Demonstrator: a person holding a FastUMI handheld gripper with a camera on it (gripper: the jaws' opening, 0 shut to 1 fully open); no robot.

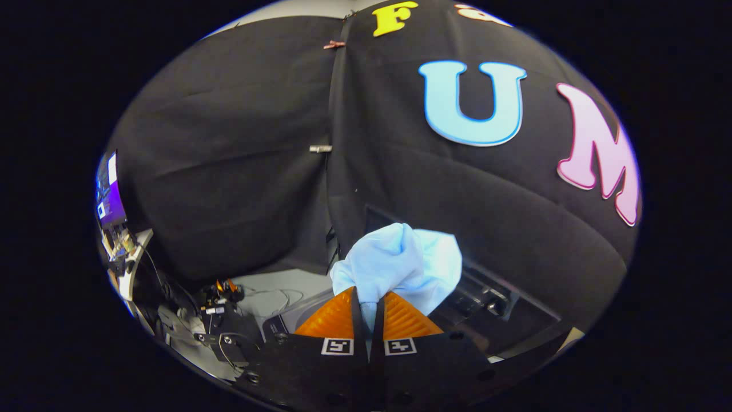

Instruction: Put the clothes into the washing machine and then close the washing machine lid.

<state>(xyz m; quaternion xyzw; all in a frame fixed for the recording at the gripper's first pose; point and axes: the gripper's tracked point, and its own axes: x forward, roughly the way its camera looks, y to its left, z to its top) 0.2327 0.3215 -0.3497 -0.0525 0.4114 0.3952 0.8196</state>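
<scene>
Black cloth wall (240,171) behind; gripper (369,306) carries pale blue cloth (400,263) in front of it.
Both fingers are pressed close together, pinching a fold of the cloth; the rest bunches up just ahead of and above the tips. Dark appliance body (486,300) with a knob sits beyond and right of the fingers; its opening cannot be made out. Left of the fingers: grey floor (274,286), cables, a white desk edge (134,269), a lit screen (108,191).

Hand-held gripper (369,298) aloft, fingers nearly together, both clamped on a bunched pale-blue cloth (400,263).
</scene>
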